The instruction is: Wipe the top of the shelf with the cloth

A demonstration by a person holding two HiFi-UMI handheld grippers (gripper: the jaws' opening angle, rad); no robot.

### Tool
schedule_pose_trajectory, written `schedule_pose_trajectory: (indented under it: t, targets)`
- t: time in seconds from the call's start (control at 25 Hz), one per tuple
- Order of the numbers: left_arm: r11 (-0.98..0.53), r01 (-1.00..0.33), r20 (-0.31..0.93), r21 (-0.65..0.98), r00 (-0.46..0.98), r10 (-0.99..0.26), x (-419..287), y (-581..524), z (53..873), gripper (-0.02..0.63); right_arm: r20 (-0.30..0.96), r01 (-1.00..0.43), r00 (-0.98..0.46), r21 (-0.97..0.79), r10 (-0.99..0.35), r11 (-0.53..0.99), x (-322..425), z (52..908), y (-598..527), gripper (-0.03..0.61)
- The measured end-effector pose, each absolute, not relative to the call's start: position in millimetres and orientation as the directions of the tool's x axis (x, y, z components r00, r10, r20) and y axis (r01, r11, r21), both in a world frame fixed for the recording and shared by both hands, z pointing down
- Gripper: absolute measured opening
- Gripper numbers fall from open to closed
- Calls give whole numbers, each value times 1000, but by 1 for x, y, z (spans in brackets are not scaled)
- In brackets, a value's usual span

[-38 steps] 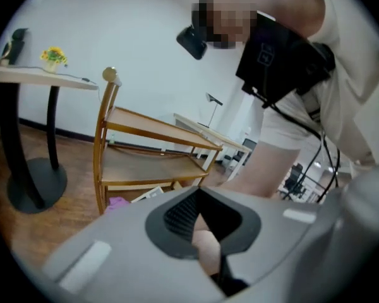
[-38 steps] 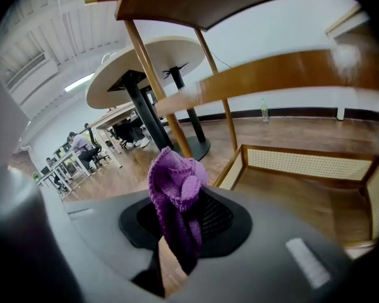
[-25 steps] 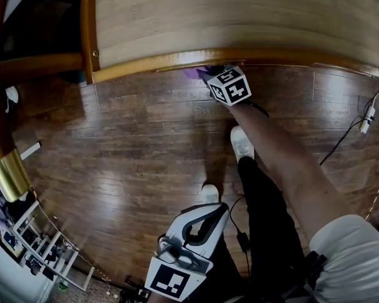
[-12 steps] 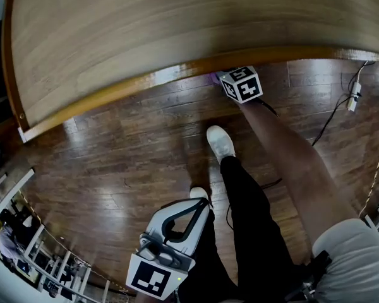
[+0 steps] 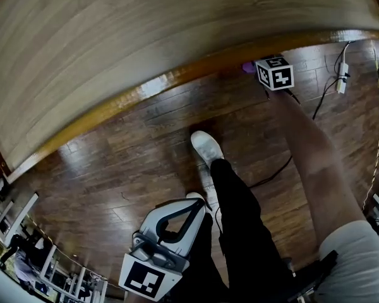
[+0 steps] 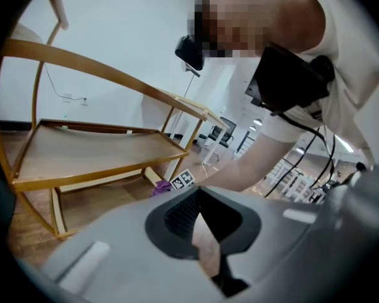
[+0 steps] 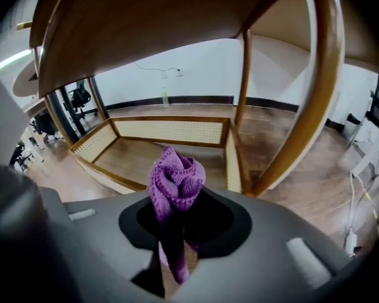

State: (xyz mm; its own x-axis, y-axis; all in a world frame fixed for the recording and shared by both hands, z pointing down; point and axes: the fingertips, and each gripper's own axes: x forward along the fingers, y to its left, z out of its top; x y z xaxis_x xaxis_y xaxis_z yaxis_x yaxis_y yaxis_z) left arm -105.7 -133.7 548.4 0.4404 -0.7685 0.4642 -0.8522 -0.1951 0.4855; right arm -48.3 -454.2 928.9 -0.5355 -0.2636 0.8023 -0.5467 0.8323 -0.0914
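The wooden shelf top (image 5: 145, 36) fills the upper head view, with a glossy brown front rim (image 5: 177, 77). My right gripper (image 5: 260, 70) reaches just under that rim at the upper right, and a bit of purple cloth (image 5: 248, 67) shows past its marker cube. In the right gripper view the right gripper (image 7: 177, 201) is shut on the bunched cloth (image 7: 175, 180), below the shelf top's underside (image 7: 164, 24). My left gripper (image 5: 192, 212) hangs low by the person's legs. In its own view the left gripper (image 6: 199, 197) is shut and holds nothing.
A lower shelf with a cane rim (image 7: 170, 131) and a slanted post (image 7: 303, 106) lie ahead of the right gripper. A power strip with its cable (image 5: 341, 77) lies on the floor at right. White shoes (image 5: 205, 147) stand mid-floor; white racks (image 5: 25, 257) are at lower left.
My right gripper has moved rightward along the shelf's front rim with the cloth. The head view has swung, so more of the shelf top shows. The left gripper stays low.
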Motion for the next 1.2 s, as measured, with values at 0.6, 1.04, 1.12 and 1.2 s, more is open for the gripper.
schedule_pose_trajectory:
  t: [0.6, 1.04, 1.12, 1.2]
  targets:
    - [-182, -877, 453, 445, 396, -799, -107, -121, 538, 20, 741, -540, -602, -104, -297, 835, -34, 882, -443, 91]
    - [-47, -900, 470, 432, 270, -841, -130, -45, 545, 21, 626, -55, -761, -324, 170, 945, -249, 896, -165, 91]
    - [-8, -906, 476, 422, 229, -849, -138, -27, 551, 20, 616, -5, -760, -320, 204, 947, -283, 905, -135, 91]
    - [16, -908, 476, 418, 204, -856, -142, -12, 558, 20, 612, 33, -758, -312, 227, 950, -311, 914, -112, 91]
